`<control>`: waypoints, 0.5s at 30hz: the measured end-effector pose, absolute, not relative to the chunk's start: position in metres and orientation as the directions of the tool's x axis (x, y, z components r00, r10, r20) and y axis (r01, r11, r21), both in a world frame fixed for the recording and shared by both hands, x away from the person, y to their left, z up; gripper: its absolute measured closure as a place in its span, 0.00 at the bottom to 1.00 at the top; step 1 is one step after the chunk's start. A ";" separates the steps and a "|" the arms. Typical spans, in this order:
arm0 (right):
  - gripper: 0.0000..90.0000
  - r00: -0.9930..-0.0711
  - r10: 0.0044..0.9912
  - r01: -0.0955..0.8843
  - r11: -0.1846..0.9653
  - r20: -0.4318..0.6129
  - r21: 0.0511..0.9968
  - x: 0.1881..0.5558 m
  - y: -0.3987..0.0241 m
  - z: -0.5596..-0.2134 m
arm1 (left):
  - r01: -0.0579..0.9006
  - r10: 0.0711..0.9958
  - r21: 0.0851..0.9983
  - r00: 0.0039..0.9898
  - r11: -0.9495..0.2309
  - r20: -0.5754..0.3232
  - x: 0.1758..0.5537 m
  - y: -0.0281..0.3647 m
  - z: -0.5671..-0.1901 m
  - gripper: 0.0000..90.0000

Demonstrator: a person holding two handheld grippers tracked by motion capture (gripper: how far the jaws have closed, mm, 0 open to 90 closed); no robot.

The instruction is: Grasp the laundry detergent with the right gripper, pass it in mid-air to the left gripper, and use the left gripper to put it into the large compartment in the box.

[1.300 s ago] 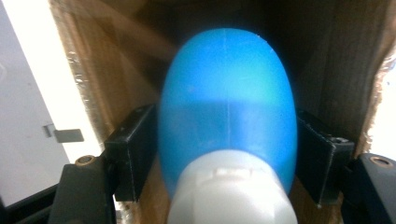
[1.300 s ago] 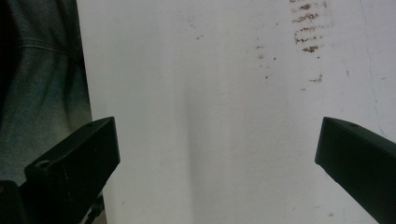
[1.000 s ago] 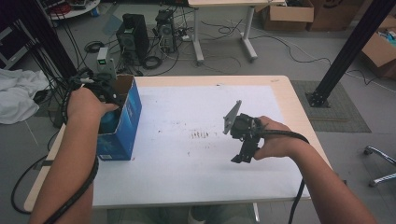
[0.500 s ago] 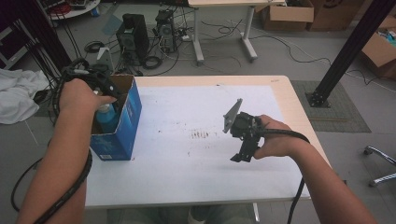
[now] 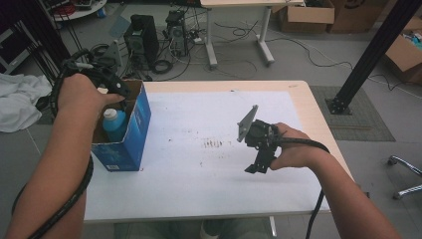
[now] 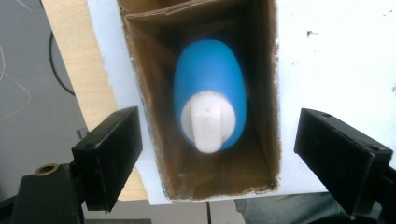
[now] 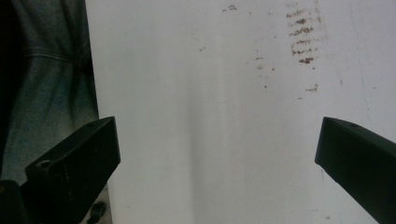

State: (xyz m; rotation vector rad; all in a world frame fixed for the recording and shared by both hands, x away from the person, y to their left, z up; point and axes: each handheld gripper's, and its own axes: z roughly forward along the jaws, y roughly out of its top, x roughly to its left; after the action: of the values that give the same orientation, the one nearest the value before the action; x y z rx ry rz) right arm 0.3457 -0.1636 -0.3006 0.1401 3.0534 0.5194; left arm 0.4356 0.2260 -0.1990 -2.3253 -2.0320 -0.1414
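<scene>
A blue cardboard box (image 5: 130,135) stands open-topped at the table's left edge. A blue bottle (image 5: 114,124) with a white cap stands upright inside it. My left gripper (image 5: 117,89) hangs just above the box. In the left gripper view I look straight down on the bottle (image 6: 210,88) inside the box (image 6: 268,93). My left gripper (image 6: 219,128) is open. Its jaws have just been opening, and they stand wide above the bottle without touching it. My right gripper (image 5: 256,168) points down at the white table cover right of centre. Its jaws (image 7: 217,140) are open and hold nothing.
A white sheet (image 5: 199,179) covers most of the wooden table (image 5: 308,107), with faint brown stains (image 5: 214,144) at its middle. Computer towers and cables lie on the floor behind the table. A black post (image 5: 368,55) stands at the right.
My left hand has risen from the box, uncovering the bottle, which stays inside. The right hand has not moved.
</scene>
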 end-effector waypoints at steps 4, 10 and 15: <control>0.00 -0.995 0.099 0.086 0.936 -0.021 0.340 0.346 -0.164 -0.300 | 0.985 0.983 0.026 0.165 -0.168 0.076 0.436 0.223 -0.194 0.15; 0.00 -0.994 0.104 0.090 0.936 -0.024 0.340 0.346 -0.166 -0.297 | 0.979 0.977 0.036 0.199 -0.202 0.074 0.434 0.218 -0.181 0.10; 0.00 -0.994 0.109 0.095 0.934 -0.020 0.344 0.346 -0.167 -0.298 | 0.974 0.973 0.039 0.219 -0.222 0.077 0.434 0.212 -0.172 0.06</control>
State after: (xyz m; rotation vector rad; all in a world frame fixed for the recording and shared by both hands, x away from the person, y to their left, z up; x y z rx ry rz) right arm 0.3458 -0.1667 -0.2982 0.1607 3.0516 0.5404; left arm 0.4336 0.2124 -0.1721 -2.4387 -1.9476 -0.1317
